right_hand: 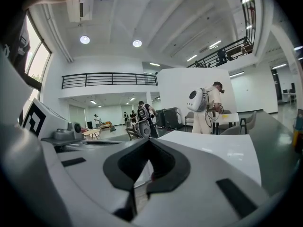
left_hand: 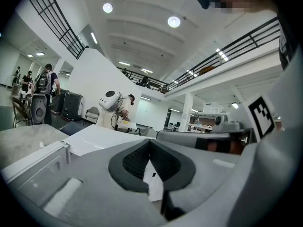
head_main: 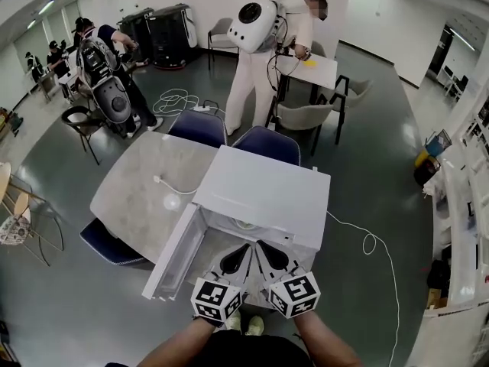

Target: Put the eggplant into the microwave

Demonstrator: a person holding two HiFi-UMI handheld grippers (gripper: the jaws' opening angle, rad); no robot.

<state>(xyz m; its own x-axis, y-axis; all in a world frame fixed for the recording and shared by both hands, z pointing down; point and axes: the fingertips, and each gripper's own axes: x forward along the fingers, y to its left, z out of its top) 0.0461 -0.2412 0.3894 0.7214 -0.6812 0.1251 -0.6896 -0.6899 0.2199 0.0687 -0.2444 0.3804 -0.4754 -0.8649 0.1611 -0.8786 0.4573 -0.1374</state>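
Observation:
A white microwave [head_main: 263,189] stands on the grey marble table [head_main: 137,193], its door [head_main: 174,252] swung open to the left. Inside the cavity only a pale round plate [head_main: 246,224] shows; no eggplant is in any view. My left gripper [head_main: 246,248] and right gripper [head_main: 263,245] hang side by side just in front of the opening. In the left gripper view the left gripper [left_hand: 149,142] has its tips together with nothing between them, above the microwave's top [left_hand: 99,138]. The right gripper [right_hand: 149,140] is also shut and empty, beside the white top [right_hand: 222,150].
A small white round object [head_main: 172,202] and a white cable [head_main: 162,181] lie on the table left of the microwave. Blue chairs [head_main: 197,127] [head_main: 266,144] [head_main: 107,243] ring the table. A person in white [head_main: 267,44] stands at a far desk. A cord [head_main: 368,243] trails on the floor.

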